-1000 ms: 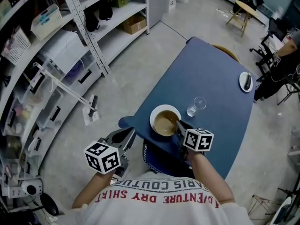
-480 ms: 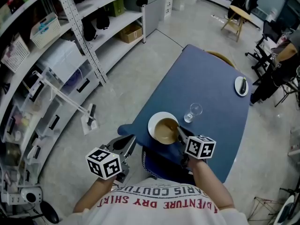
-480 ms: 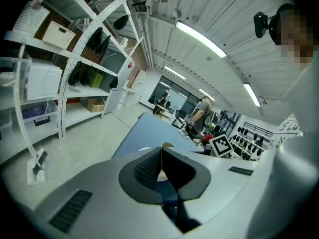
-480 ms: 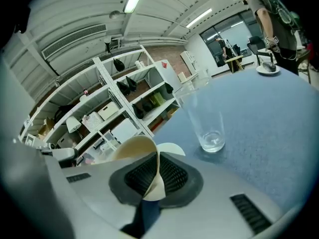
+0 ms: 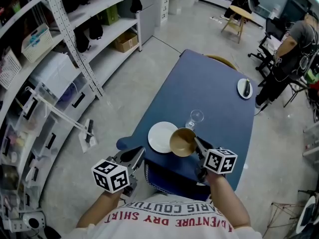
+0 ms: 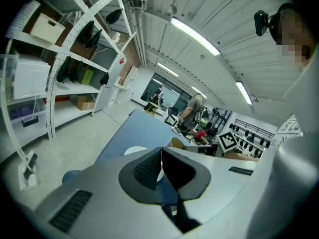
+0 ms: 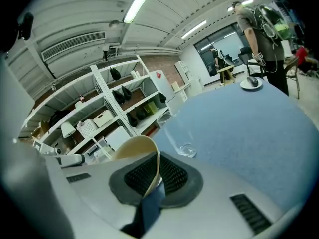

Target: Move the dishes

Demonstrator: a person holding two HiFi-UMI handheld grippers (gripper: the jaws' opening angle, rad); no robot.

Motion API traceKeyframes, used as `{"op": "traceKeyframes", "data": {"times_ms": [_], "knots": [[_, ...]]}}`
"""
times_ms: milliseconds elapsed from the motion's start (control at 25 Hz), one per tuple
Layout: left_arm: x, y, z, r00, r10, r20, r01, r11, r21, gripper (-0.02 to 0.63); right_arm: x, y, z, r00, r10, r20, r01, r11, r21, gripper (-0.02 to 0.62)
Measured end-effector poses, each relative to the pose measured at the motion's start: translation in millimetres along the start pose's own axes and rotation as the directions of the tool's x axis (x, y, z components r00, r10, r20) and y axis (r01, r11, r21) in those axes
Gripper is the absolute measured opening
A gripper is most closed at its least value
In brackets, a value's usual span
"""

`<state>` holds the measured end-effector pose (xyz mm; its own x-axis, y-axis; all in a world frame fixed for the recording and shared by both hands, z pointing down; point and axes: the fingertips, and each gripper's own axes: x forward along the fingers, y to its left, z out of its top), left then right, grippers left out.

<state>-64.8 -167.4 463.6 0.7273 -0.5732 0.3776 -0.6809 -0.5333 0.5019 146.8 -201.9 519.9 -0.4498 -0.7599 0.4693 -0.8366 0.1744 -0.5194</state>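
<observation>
Bowl (image 5: 182, 141): tan and round, held in the air over the near end of the counter (image 5: 219, 93), just beside the white plate (image 5: 162, 136) and apparently a little tilted.
Handling: the bowl is judged stiff, smooth-walled and breakable; it seems light enough for a pinch at one edge, yet its weight hangs to one side of that pinch, so slipping or swinging is to be expected if it is moved quickly.
Hold: the rim nearest the person is taken, one jaw inside the wall and one outside; a deeper bite on the wall would be judged steadier.
Right hand-held gripper (image 5: 199, 146): clenched on the bowl's rim, which is seen standing between the ribbed pads in the right gripper view; it is pointed forward and somewhat downward, the forearm reaching out from the body.
Left hand-held gripper (image 5: 134, 156): jaws pressed together with nothing between them, kept low beside the counter's near corner, apart from the dishes.
Neighbours: a clear glass (image 5: 195, 118) stands near the bowl on its far side, close enough to be knocked; a small plate (image 5: 244, 88) lies at the counter's far end, well apart.
</observation>
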Motion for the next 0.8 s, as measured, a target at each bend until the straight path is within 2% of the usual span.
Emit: {"op": "traceKeyframes", "data": {"times_ms": [320, 800], "knots": [[21.0, -18.6, -2.3, 0.997, -0.062, -0.042, 0.064, 0.998, 0.029, 0.028, -33.6, -34.7, -6.8, 0.997, -0.081, 0.003, 0.081, 0.996, 0.029, 0.031], [34.7, -21.9, -8.7, 0.994, -0.066, -0.089, 0.069, 0.997, 0.035, 0.028, -32.4, -80.0, -50.5, 0.98, -0.15, -0.129, 0.162, 0.983, 0.087, 0.031]]}}
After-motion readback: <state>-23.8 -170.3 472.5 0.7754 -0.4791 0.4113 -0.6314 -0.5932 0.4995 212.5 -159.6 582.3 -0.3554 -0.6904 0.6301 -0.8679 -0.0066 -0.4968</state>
